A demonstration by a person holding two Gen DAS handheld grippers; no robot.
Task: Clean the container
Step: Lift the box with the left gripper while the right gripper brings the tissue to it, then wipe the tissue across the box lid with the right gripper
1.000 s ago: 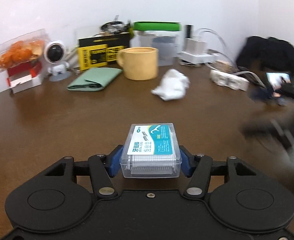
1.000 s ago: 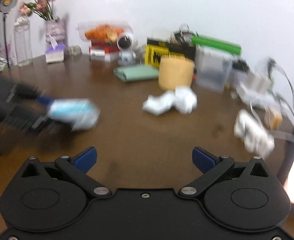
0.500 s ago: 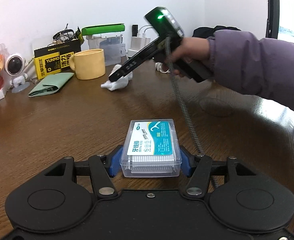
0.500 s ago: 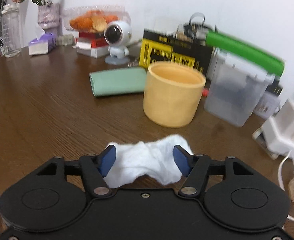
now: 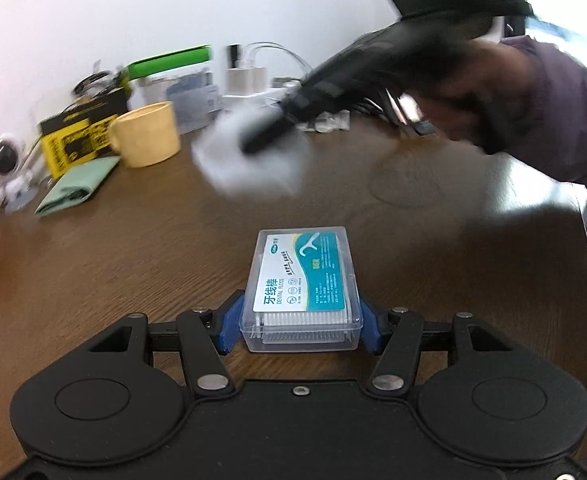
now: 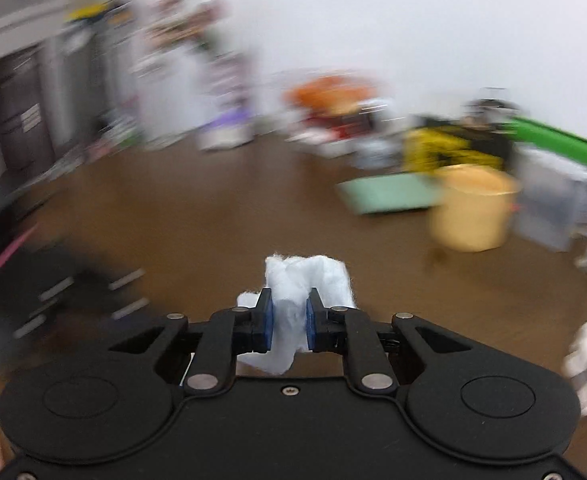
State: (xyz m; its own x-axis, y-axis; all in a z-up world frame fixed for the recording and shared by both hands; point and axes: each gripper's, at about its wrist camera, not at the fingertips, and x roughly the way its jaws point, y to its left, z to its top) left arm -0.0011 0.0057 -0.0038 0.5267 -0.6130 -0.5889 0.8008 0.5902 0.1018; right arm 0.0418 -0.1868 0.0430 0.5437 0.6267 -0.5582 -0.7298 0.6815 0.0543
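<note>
My left gripper (image 5: 300, 330) is shut on a clear plastic dental floss box (image 5: 302, 290) with a teal and white label, held flat just above the brown table (image 5: 113, 256). My right gripper (image 6: 287, 320) is shut on a crumpled white tissue (image 6: 305, 280) and holds it in the air. In the left wrist view the right gripper (image 5: 269, 136) and the blurred tissue (image 5: 253, 160) hang above the table, beyond the box and apart from it.
A yellow mug (image 5: 149, 136), a green folded cloth (image 5: 77, 186), a yellow and black box (image 5: 75, 140), a clear container with a green lid (image 5: 173, 68), chargers and cables (image 5: 253, 80) stand along the back. The table edge curves at the right (image 5: 581, 240).
My right gripper has closed on the tissue, lifted it off the table and swung it left toward the floss box. My left gripper still holds the box and has turned slightly.
</note>
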